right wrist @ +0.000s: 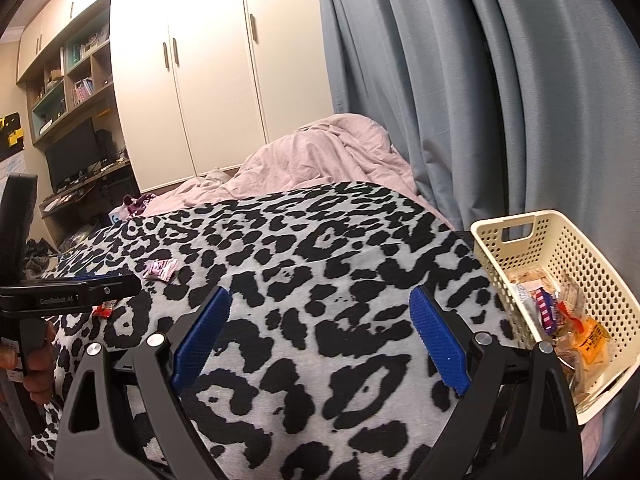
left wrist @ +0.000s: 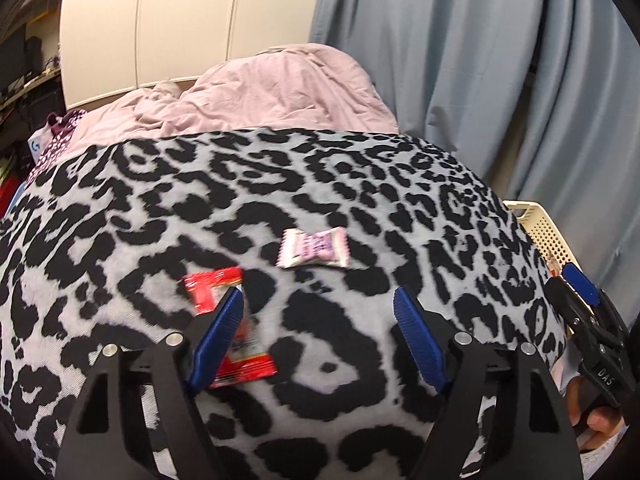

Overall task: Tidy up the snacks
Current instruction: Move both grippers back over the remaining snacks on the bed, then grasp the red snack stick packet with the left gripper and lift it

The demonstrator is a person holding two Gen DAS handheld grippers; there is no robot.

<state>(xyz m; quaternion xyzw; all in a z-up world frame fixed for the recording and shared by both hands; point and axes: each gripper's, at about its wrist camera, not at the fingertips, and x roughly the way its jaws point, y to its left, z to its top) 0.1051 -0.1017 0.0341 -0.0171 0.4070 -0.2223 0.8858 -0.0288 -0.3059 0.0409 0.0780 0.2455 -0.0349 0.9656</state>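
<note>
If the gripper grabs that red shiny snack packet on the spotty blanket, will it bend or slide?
The red shiny snack packet looks thin and flat, so it probably bends and weighs little. Its glossy wrapper may slip against the pads. The soft leopard-print blanket should keep it from sliding far.

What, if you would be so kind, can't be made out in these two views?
- Red snack packet: left wrist view, partly covered by the left gripper finger; print blurred.
- Basket: right wrist view, near corner cut off by the frame edge; contents too jumbled to count.
- Pink candy: lettering too small.
</note>
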